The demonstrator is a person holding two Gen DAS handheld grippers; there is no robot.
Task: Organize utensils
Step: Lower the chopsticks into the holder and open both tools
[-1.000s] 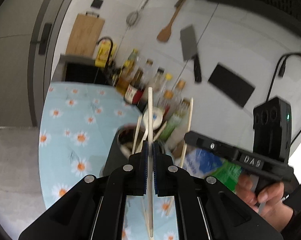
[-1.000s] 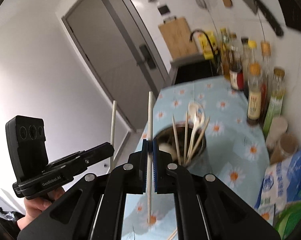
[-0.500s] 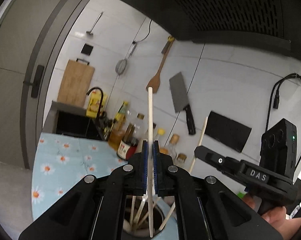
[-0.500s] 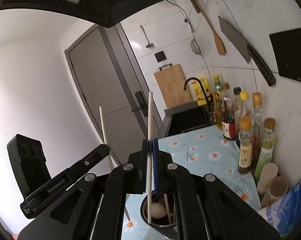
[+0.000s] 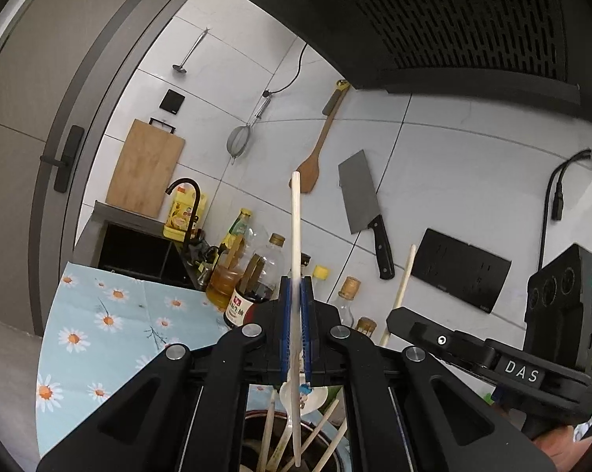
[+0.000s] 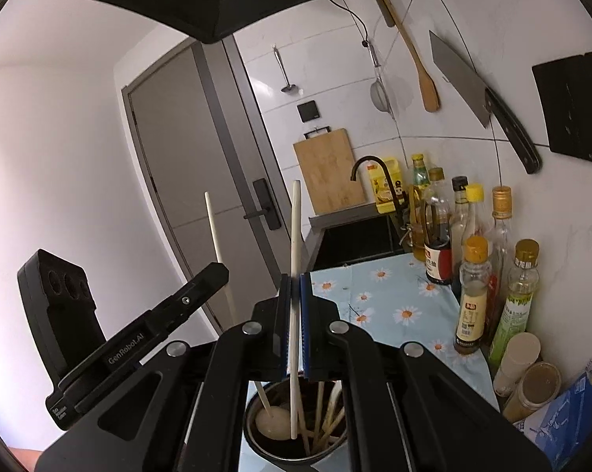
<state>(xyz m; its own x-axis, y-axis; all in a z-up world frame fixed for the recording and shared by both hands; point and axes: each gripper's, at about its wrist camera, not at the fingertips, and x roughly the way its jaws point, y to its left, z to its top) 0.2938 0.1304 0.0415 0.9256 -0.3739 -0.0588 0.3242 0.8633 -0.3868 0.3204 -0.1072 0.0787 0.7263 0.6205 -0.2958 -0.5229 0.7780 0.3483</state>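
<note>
My left gripper (image 5: pixel 295 299) is shut on a pale chopstick (image 5: pixel 295 228) that stands upright. Its lower end reaches into the mouth of a dark utensil cup (image 5: pixel 256 424), which holds several chopsticks and a white spoon (image 5: pixel 311 395). My right gripper (image 6: pixel 295 295) is shut on a second pale chopstick (image 6: pixel 295 232), also upright, whose lower tip hangs inside the same cup (image 6: pixel 292 458). Each view shows the other tool: the right gripper (image 5: pixel 398 320) with its chopstick (image 5: pixel 405 283), and the left gripper (image 6: pixel 219 271) with its chopstick (image 6: pixel 216 232). Both hang close together over the cup.
Several sauce and oil bottles (image 6: pixel 473 295) line the tiled wall, with jars (image 6: pixel 535 389) and a blue packet (image 6: pixel 567 409) nearer. A cleaver (image 5: pixel 361 192), wooden spatula (image 5: pixel 319 149), strainer and cutting board (image 5: pixel 146 169) hang on the wall. A black range hood (image 5: pixel 453 19) looms overhead. Sink (image 6: pixel 355 240) behind the daisy cloth (image 5: pixel 99 334).
Both grippers have tilted up from pointing down at the counter and moved over the cup. The chopsticks' lower ends now hang in its mouth. Both grips stay shut.
</note>
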